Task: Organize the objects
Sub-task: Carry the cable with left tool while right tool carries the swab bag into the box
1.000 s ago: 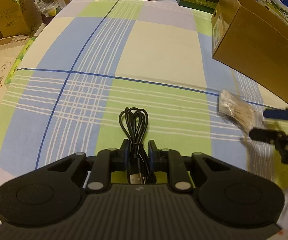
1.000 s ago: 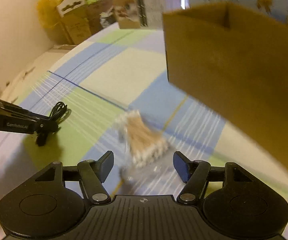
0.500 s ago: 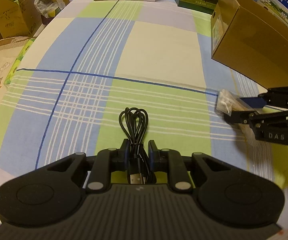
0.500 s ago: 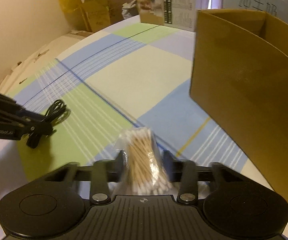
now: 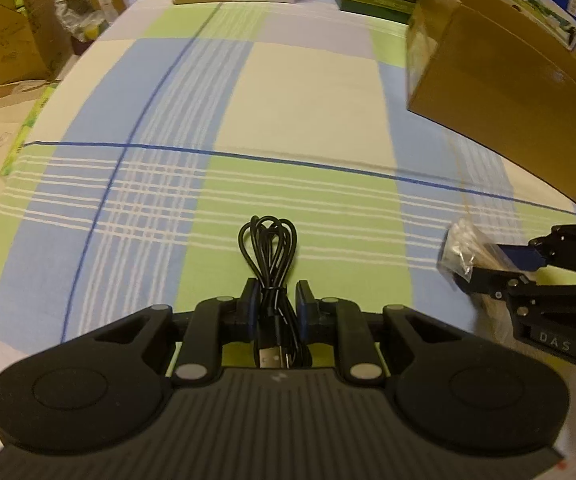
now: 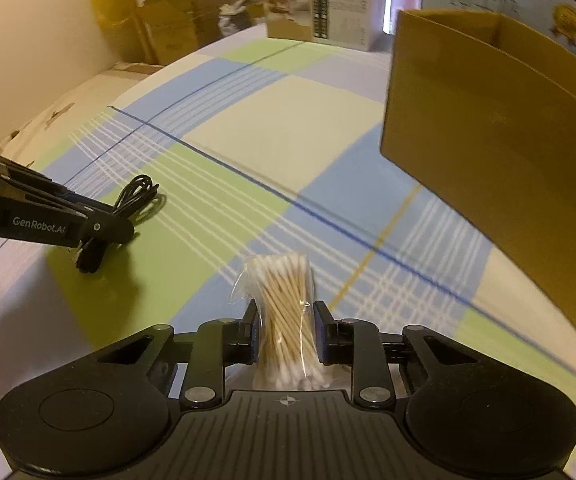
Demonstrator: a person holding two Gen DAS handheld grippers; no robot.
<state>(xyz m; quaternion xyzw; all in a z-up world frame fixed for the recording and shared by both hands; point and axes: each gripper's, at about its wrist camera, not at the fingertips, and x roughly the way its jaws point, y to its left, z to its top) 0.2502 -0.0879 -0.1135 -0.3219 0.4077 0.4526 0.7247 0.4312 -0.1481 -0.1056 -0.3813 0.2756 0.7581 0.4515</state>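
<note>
Right claw (image 6: 283,330): clenched on the bag of cotton swabs (image 6: 285,316), low centre of its view; a second ago it stood spread around the bag, so the grab is new.
Left claw (image 5: 275,304): clenched on the coiled black cable (image 5: 269,256), unchanged, loops lying on the checked cloth (image 5: 296,92).
Cardboard box (image 6: 500,120): open-topped, upper right, well apart from both.
Meaning: both items are held; carrying them to the box is probably next.
</note>
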